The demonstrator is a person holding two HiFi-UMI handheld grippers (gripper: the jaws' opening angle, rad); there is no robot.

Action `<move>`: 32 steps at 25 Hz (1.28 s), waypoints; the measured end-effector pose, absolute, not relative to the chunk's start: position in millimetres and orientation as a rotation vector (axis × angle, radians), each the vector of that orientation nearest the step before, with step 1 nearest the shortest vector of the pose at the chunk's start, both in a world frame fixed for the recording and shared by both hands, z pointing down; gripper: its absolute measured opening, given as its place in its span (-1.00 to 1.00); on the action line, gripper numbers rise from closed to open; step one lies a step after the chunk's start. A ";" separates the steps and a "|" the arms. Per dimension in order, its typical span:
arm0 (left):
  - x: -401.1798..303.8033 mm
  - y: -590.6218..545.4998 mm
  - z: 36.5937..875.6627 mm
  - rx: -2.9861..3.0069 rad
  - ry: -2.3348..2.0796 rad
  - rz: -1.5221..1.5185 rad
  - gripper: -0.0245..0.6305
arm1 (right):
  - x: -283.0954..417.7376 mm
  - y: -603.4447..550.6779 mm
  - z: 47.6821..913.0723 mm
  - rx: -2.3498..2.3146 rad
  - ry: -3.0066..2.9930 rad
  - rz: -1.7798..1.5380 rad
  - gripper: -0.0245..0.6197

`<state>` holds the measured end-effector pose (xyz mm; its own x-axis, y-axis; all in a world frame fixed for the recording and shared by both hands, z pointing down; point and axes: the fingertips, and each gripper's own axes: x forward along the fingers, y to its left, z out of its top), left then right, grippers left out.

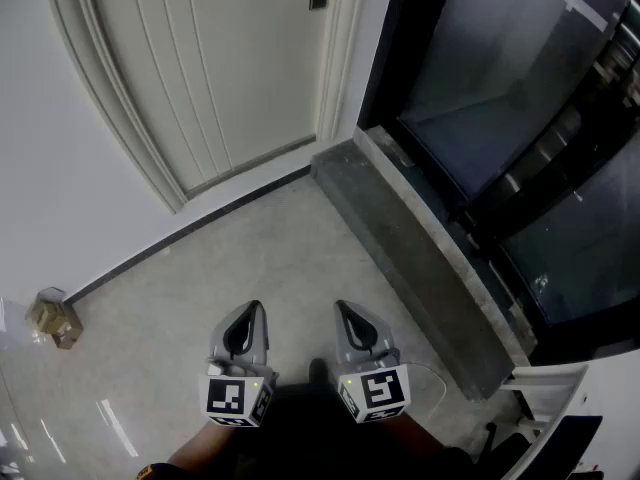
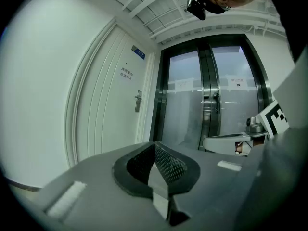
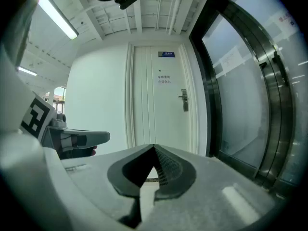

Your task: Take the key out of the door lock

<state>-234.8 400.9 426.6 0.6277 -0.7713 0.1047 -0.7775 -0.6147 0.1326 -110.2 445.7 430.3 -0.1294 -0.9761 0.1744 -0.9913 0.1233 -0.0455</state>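
We are holding the left gripper (image 1: pixel 248 313) and right gripper (image 1: pixel 345 313) low over the floor (image 1: pixel 250 258), both with jaws pressed together on nothing. We are facing the white door (image 3: pixel 161 109), well apart from both grippers. Its lock handle (image 3: pixel 184 100) is showing, but the key is too small to make out.

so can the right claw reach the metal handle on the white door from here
Probably not yet: the right claw hangs well short of the metal door handle, though only bare grey floor lies between.
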 end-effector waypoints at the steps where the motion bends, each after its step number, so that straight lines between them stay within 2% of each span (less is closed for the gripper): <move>1: -230.1 402.6 424.4 2.681 -1.286 0.059 -0.87 | -106.3 447.0 429.2 2.000 -2.279 0.224 -0.96; 20: -155.6 414.5 421.6 2.727 -1.305 0.087 -0.87 | -36.6 459.0 433.9 1.970 -2.353 0.279 -0.95; 32: -97.7 355.4 422.7 2.777 -1.129 0.066 -0.87 | 7.4 417.8 442.0 2.117 -2.243 0.308 -0.95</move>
